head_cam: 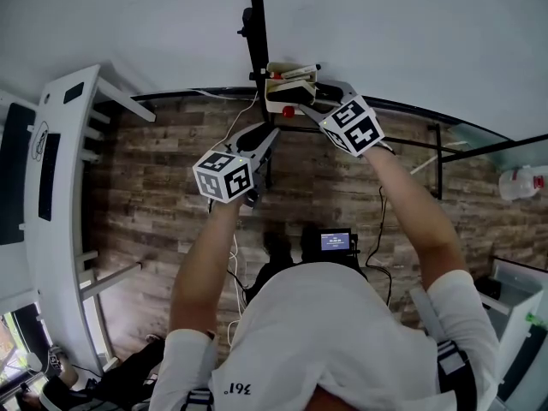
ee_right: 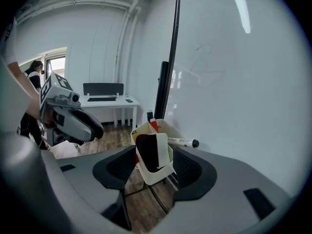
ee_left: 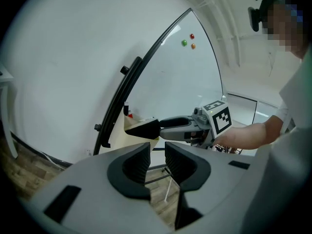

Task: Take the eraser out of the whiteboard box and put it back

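Eraser point(ee_right: 147, 152) seated in whiteboard box point(ee_right: 157, 175), right gripper point(ee_right: 156, 156) spread in front of it.
The black-faced eraser stands upright at the box's near end, and a marker point(ee_right: 183, 142) lies across the far rim. The box hangs at the whiteboard's point(ee_right: 234, 82) lower edge. The right jaws flank the box, their pads clear of it. The left gripper point(ee_left: 157, 161) hangs below with jaws narrowly apart and nothing between them.

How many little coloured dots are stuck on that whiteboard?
3, clustered high on the whiteboard: a red dot on top, a green dot lower left of it, an orange dot just below the red. More may sit outside the cameras' view.
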Available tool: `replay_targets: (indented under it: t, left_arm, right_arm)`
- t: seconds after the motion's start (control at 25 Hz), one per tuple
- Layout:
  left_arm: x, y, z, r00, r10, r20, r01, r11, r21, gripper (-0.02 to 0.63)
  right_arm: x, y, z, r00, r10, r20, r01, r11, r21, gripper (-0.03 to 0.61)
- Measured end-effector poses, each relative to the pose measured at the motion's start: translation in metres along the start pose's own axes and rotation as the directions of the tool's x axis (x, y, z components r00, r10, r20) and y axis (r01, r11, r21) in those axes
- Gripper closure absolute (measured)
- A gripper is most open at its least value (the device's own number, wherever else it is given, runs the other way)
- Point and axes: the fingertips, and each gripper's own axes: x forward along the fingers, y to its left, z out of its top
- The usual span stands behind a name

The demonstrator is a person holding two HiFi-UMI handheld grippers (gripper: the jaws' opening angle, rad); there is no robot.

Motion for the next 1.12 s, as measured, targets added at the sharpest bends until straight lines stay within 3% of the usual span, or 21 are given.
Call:
replay_targets:
  t: [0.44,1.12]
  left_arm:
    - [0.011,0.020,-0.008,0.999,0.022,-0.047,-0.023,1.000,-0.016,0.531]
    - [0.026,0.007,-0.014,0.998,-0.023,-0.064,0.021,0.999,-0.036,0.531]
  right_arm:
    - [0.027,0.001,0.001,0.999,0.010,-0.041,-0.012,0.999,-0.032,0.339]
    - [0.027,0.004,0.004,0.998,-0.010,-0.056,0.005,0.995,-0.095,0.362]
